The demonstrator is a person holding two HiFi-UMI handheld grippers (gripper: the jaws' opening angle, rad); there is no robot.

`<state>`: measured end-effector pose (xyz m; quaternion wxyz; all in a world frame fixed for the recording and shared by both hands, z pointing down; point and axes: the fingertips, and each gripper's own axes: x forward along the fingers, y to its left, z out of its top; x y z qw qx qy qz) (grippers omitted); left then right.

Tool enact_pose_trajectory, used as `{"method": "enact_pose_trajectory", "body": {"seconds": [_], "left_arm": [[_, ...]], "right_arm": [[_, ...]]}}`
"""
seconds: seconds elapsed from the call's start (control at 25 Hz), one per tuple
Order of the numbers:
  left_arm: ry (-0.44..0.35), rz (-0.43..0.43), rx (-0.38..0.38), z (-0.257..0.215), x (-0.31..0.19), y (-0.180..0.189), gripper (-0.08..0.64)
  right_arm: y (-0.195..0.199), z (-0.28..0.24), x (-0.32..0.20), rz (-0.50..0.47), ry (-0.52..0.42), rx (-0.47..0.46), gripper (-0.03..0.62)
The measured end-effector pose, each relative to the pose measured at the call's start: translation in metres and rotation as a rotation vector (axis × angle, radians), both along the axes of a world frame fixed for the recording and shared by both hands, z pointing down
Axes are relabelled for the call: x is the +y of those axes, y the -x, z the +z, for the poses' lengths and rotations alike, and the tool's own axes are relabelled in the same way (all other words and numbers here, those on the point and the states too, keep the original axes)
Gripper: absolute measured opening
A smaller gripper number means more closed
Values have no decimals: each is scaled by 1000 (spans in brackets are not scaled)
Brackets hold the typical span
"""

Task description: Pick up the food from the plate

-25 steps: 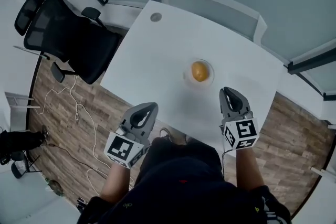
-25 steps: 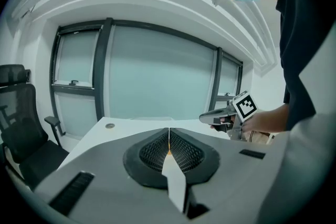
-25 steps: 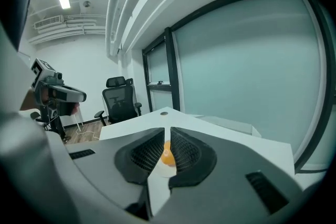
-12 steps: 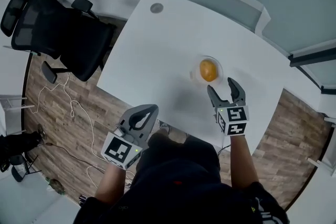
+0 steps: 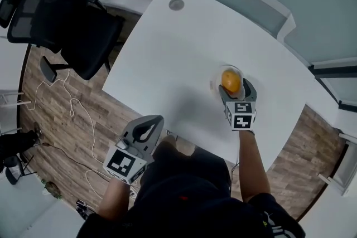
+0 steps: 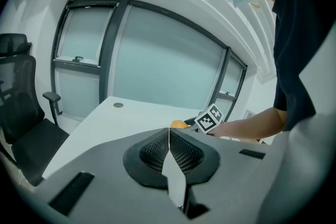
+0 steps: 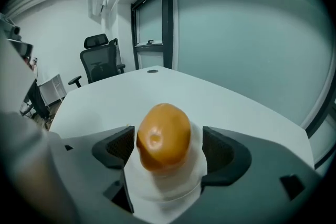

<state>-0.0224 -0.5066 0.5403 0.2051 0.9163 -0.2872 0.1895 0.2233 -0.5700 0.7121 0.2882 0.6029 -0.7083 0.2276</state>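
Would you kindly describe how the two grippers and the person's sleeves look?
Both the left gripper and right gripper are grey, with rounded jaws, black ribbed pads and a white cube of black square markers. The person wears a dark short-sleeved top.

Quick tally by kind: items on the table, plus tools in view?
Orange food: 1
Plate: 1
Cable grommet: 1
Tools: 2 (left tool, right tool)
Total: 5
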Motion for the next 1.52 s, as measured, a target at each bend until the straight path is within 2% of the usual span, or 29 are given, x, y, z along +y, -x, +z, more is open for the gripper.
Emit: {"method": "enact_pose_trajectory", "body": {"seconds": [0.16, 0.24, 0.4, 0.52, 0.72, 0.96, 1.08, 1.2, 1.32, 1.52], "left_arm": [[6, -31, 2, 6, -1, 6, 23], [13, -49, 9, 3, -2, 12, 23], [-7, -60, 17, -7, -6, 26, 23], [-51, -59, 46, -23, -12, 32, 23], [-145, 8, 54, -62, -7, 17, 23], [-258, 85, 117, -115, 1, -10, 23], [-291, 114, 154, -138, 10, -27, 23], [-312, 148, 192, -157, 22, -45, 23], [-376, 188, 232, -178, 32, -65, 23], [-427, 232, 248, -193, 42, -80, 23]], "right_arm": [[-8, 11, -2, 5, 17, 36, 379], [-9, 2, -4, 4, -4, 47, 366], [-2, -38, -4, 2, -82, 43, 360], [5, -80, 0, -7, -149, 45, 359], [14, -167, 24, -4, -286, 23, 359], [13, -275, 66, 21, -484, 56, 359], [9, -320, 90, 24, -570, 94, 359], [10, -353, 111, 17, -634, 128, 359], [9, -379, 130, 28, -679, 142, 359], [10, -396, 152, 34, -720, 145, 359]]}}
